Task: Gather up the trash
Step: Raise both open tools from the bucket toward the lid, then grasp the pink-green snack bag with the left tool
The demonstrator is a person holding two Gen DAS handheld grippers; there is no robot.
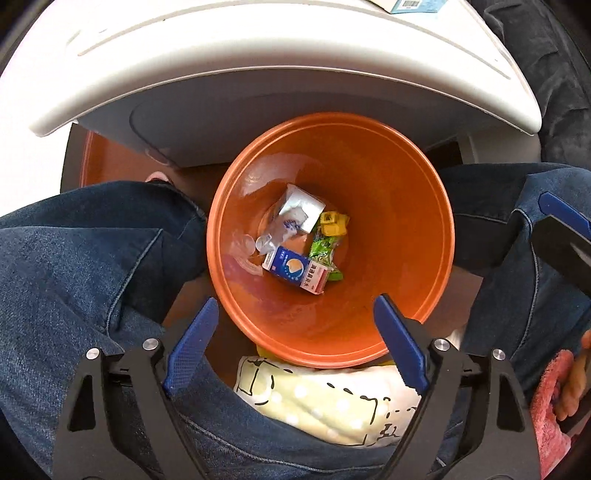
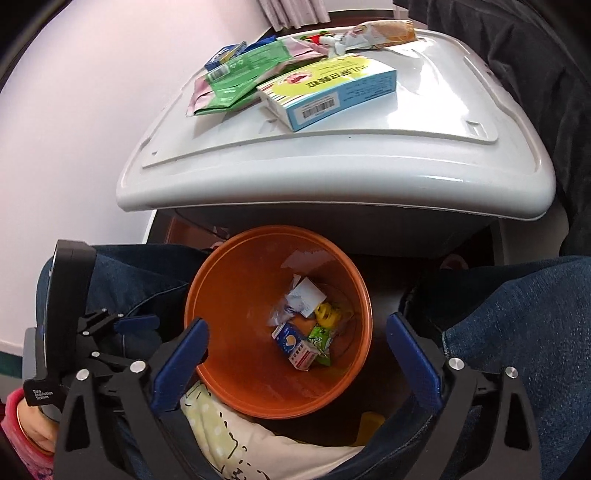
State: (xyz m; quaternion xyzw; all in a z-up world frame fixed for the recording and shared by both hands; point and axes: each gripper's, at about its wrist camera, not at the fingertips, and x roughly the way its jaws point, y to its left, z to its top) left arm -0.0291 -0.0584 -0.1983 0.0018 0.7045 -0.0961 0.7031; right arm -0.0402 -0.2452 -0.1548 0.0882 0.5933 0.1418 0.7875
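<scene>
Both grippers, left gripper [image 1: 291,347] and right gripper [image 2: 295,354], gape wide and empty above the orange bin [image 1: 424,206]; reaching ahead could knock the table's boxes [image 2: 332,92] off.

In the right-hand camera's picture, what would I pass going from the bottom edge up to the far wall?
Right claw, open with nothing in it → pale dotted cloth → orange bin holding small packets → white tray table → blue-sided box → green wrappers → long snack packet at the far edge.
</scene>
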